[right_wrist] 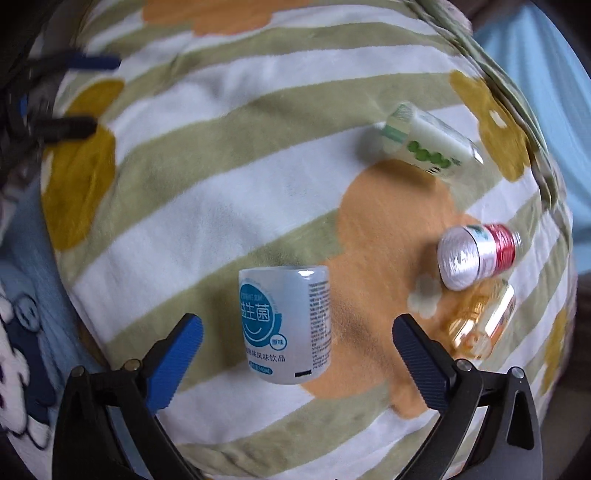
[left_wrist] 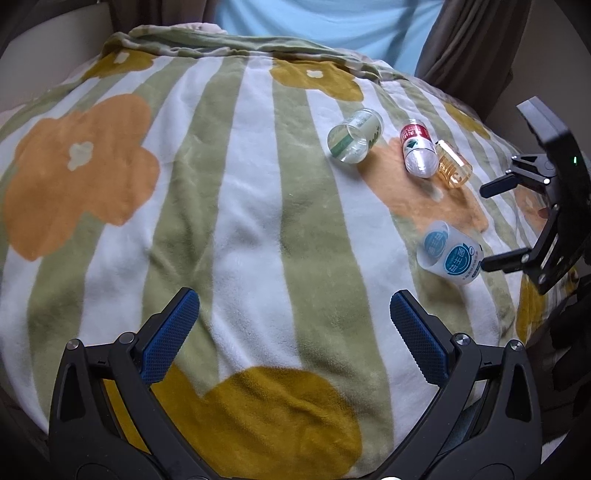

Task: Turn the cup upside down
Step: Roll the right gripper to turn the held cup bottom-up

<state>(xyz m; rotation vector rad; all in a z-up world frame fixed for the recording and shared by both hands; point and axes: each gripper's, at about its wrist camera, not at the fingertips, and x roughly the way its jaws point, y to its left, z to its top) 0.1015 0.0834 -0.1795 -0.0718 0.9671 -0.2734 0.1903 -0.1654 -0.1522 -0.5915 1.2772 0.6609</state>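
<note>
1. Left wrist view: left gripper (left_wrist: 294, 314) low over the striped, flowered blanket (left_wrist: 240, 221), blue-padded fingers (left_wrist: 170, 332) spread wide, nothing between them.
2. Same view, far right: right gripper (left_wrist: 484, 227) reaching in from the edge, black fingers apart, lower tip just beside the white cup (left_wrist: 448, 256) with blue round labels.
3. Cup lying on its side on the blanket at the edge of an orange flower print, tilted, not gripped.
4. Further back: clear cup with green print (left_wrist: 354, 136) on its side, open mouth toward the camera; red-labelled bottle (left_wrist: 417, 147) and amber bottle (left_wrist: 454, 166) lying side by side, apparently touching.
5. Beyond the blanket: person's light blue shirt (left_wrist: 325, 22), brown fabric on either side.
6. Right wrist view: right gripper (right_wrist: 297, 325) open wide, white cup (right_wrist: 286, 325) between the blue-padded fingers (right_wrist: 177, 350) but clear of both, printed text running sideways.
7. Whether the cup's mouth faces toward or away from the camera: cannot tell from this view.
8. To the right: red-labelled bottle (right_wrist: 476, 254) and amber bottle (right_wrist: 480, 325) near each other; green-print cup (right_wrist: 428, 147) further off, blurred.
9. Upper left: left gripper (right_wrist: 70, 96) blurred, well apart from the cups.
</note>
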